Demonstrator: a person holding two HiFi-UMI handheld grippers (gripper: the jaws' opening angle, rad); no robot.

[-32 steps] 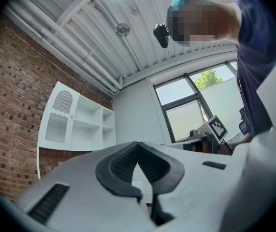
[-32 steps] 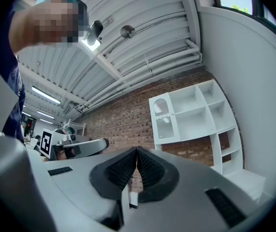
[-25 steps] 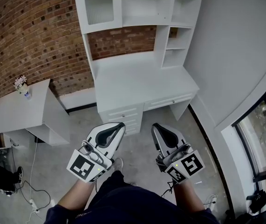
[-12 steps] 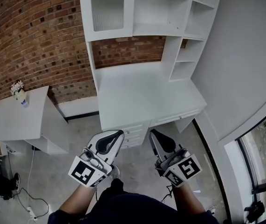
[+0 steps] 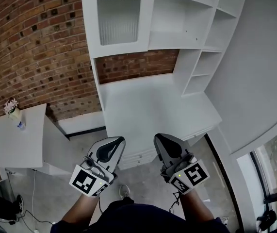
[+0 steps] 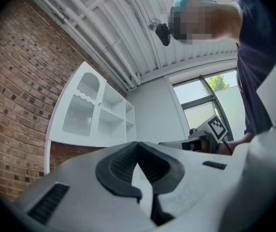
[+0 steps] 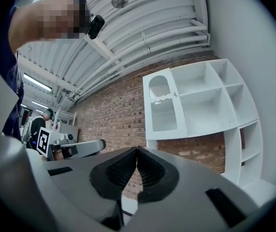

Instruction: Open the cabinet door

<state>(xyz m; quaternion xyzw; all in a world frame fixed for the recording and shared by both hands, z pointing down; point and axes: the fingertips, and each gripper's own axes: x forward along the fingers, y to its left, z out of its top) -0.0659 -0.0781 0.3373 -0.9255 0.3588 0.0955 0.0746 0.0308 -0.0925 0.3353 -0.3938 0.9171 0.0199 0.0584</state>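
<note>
Only head view: flower vase (image 5: pixel 13 112)

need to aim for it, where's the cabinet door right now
In the head view the cabinet door sits top centre, on the left end of the white hutch, open shelves to its right.
</note>
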